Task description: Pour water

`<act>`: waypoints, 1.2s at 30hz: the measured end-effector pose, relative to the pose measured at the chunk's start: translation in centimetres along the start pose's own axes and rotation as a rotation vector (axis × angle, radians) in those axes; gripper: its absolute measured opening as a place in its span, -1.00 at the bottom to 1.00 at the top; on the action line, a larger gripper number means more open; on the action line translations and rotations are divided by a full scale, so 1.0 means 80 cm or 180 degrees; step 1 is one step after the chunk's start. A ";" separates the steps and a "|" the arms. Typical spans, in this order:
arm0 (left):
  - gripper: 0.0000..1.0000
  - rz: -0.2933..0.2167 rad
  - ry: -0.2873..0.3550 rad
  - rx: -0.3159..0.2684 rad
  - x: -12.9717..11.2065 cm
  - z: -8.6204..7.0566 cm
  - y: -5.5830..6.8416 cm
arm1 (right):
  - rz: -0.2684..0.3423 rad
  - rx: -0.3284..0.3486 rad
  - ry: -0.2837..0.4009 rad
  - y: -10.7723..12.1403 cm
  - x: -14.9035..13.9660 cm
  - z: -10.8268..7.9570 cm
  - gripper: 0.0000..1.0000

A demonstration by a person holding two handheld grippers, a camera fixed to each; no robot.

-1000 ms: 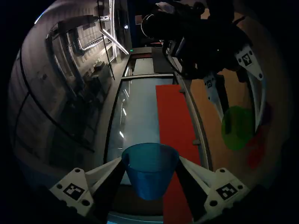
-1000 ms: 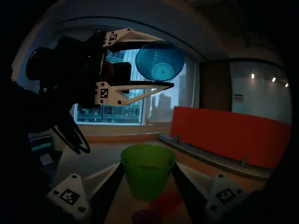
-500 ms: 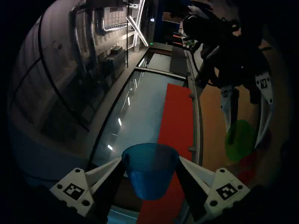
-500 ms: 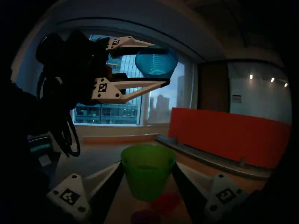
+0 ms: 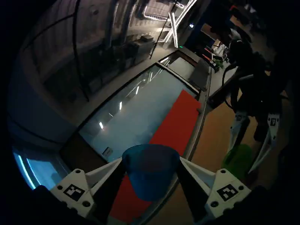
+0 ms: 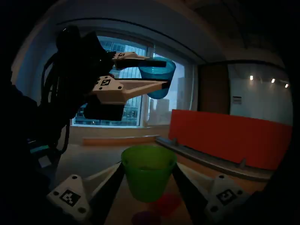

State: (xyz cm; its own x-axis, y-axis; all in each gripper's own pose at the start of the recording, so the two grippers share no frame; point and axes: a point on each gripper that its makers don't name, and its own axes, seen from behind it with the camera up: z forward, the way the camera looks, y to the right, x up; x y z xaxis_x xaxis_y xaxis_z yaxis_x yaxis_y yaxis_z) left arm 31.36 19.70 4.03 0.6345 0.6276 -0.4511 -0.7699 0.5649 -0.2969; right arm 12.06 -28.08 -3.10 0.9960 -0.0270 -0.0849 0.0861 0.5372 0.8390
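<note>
A blue cup (image 5: 150,176) sits between the fingers of my left gripper (image 5: 150,161), which is shut on it. In the right gripper view the same blue cup (image 6: 157,80) hangs upright, high above the table, with the left gripper (image 6: 165,74) and a dark-sleeved arm behind it. My right gripper (image 6: 148,168) is shut on a green cup (image 6: 149,176), held upright low over the table and below the blue cup. In the left gripper view the green cup (image 5: 239,160) appears at the far right between white fingers. The light is too dim to see what the cups hold.
A red panel (image 6: 232,131) stands along the right behind a metal rail (image 6: 210,159). A large window (image 6: 127,108) lies ahead. On the wooden table (image 6: 90,161), a red disc (image 6: 167,202) and a purple disc (image 6: 144,218) lie under the green cup.
The left gripper has turned the blue cup from tipped, with its bottom toward the right camera, back to upright and slightly higher. The green cup has stayed in place.
</note>
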 end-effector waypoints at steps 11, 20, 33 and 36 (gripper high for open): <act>0.72 -0.1010 0.0011 -0.0070 -0.004 0.002 -0.014 | -0.0006 -0.0027 0.0012 0.003 0.002 -0.004 0.78; 0.72 -0.1699 0.0020 -0.0210 -0.005 0.002 -0.010 | 0.0009 -0.0035 0.0028 0.003 0.003 -0.005 0.78; 0.72 -0.2542 0.0069 -0.0346 -0.007 0.010 -0.014 | -0.0002 -0.0046 0.0034 -0.001 0.011 -0.007 0.78; 0.72 -0.2523 0.0046 -0.0317 -0.013 0.008 -0.015 | 0.0002 -0.0050 0.0033 -0.002 0.012 -0.007 0.78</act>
State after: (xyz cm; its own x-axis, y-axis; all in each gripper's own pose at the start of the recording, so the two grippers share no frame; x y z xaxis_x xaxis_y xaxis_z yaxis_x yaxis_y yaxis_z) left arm 31.67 18.68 5.45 0.9950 0.0518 -0.0850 -0.0930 0.7891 -0.6071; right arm 12.97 -27.70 -3.60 0.9958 -0.0181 -0.0900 0.0851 0.5503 0.8306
